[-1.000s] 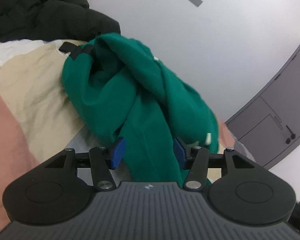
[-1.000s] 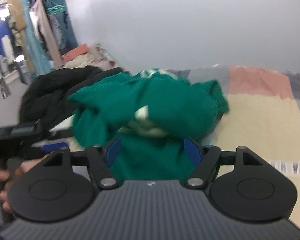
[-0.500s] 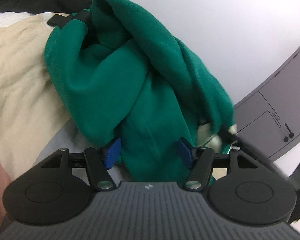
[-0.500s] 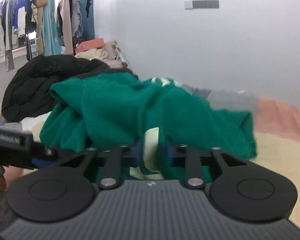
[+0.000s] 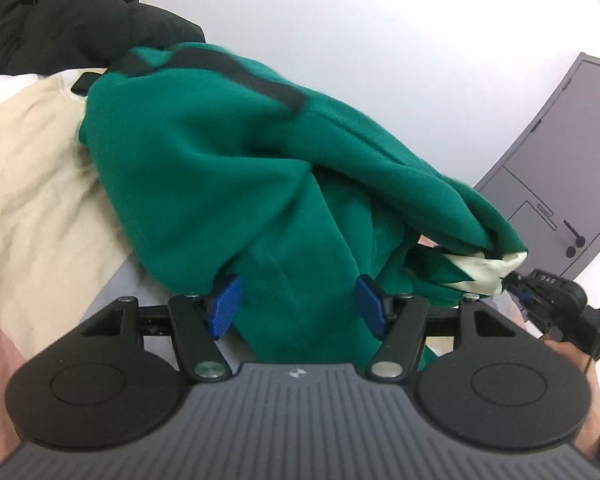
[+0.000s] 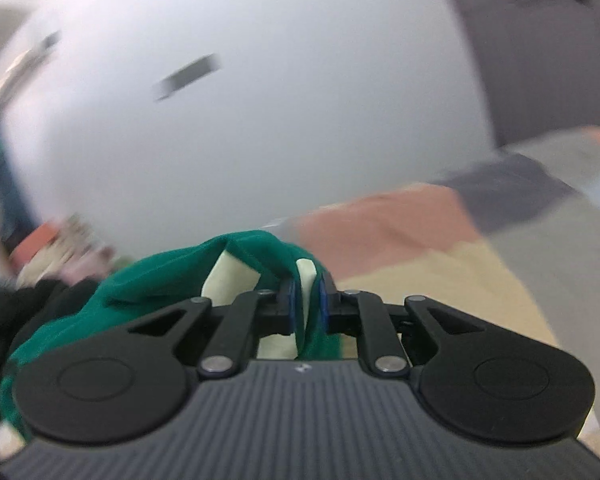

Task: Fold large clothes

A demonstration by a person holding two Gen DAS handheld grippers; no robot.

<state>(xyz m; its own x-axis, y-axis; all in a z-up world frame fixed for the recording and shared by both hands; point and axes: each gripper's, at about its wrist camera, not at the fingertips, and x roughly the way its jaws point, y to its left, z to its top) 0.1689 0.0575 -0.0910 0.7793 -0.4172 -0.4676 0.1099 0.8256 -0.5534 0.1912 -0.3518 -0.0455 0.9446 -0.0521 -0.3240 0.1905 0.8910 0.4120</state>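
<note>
A crumpled green garment (image 5: 228,168) with pale cream trim lies on the bed. My left gripper (image 5: 296,306) is open, its blue pads on either side of a hanging green fold without pinching it. My right gripper (image 6: 305,307) is shut on a green and cream edge of the garment (image 6: 256,252) and holds it up. In the left wrist view the right gripper (image 5: 516,280) shows at the right, pulling the cream-trimmed corner (image 5: 488,268) out sideways. The right wrist view is motion-blurred.
The bed cover (image 5: 32,184) has cream, pink and grey patches. A black jacket (image 5: 60,12) lies at the head of the bed, also at the left in the right wrist view (image 6: 8,320). A white wall and a grey door (image 5: 560,168) stand behind.
My right gripper closed on the garment's cream-trimmed edge and swung up and to the right, stretching the cloth. My left gripper stayed open around the green fold.
</note>
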